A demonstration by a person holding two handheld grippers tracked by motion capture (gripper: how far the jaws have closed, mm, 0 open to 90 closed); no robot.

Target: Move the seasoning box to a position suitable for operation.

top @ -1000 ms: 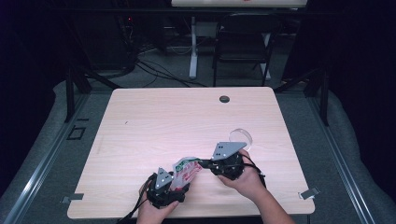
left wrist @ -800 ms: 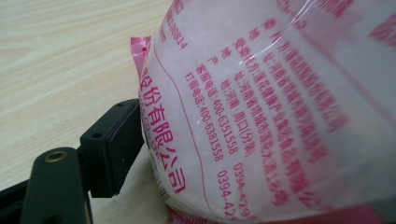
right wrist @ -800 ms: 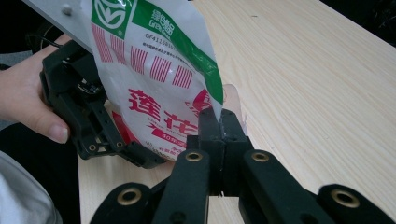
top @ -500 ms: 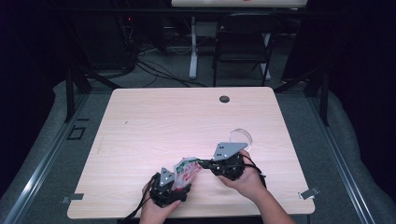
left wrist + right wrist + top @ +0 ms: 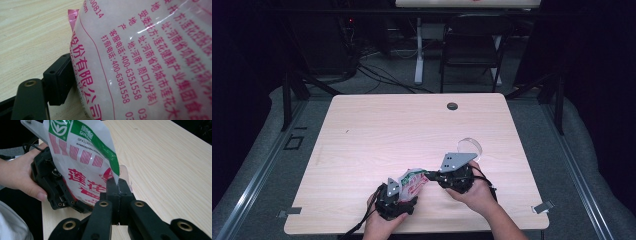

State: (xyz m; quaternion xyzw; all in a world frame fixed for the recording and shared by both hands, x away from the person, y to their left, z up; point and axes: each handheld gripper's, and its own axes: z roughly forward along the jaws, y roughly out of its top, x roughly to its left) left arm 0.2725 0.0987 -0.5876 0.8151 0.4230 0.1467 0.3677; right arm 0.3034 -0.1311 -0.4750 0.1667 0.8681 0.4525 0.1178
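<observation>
We see almost no change from a second ago: in the high view the bag (image 5: pixel 411 181) sits at lower centre of the frame as before, strung between the left gripper (image 5: pixel 399 192) and the right gripper (image 5: pixel 432 176), just above the near edge of the table (image 5: pixel 377 130); a clear lid-like ring (image 5: pixel 469 145) lies to the upper right of the hands. In the right gripper view the jaws are pressed together on the bag's green-edged corner; in the left gripper view one black jaw lies against the printed film, so we judge it clamped too. We read this as a pause, both ends pinned, likely set for a pull to tear it open.
</observation>
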